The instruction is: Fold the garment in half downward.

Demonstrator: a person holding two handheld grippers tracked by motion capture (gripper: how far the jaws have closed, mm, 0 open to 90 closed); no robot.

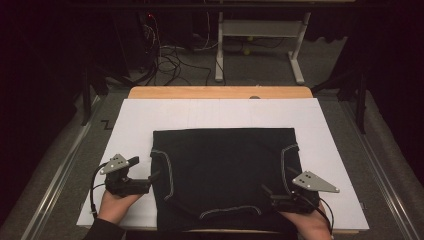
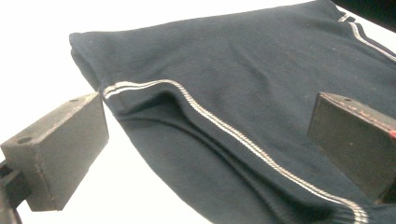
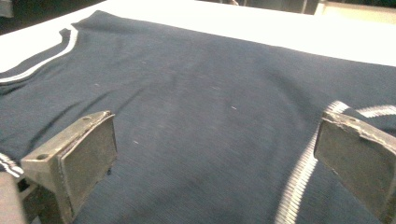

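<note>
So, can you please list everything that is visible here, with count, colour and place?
garment: one, dark navy with white striped trim, folded flat on the near middle of the white sheet.
white sheet: one, white, covering most of the table top.
table: one, light wood, its far edge showing beyond the sheet.
metal frame: one, pale grey, standing on the floor behind the table.
cables: several, dark, lying on the floor at far left.
left hand-held gripper: one, black with a grey plate, at the garment's left edge, jaws open.
right hand-held gripper: one, black with a grey plate, over the garment's near right corner, jaws open.
hands: two, at the near edge.
</note>
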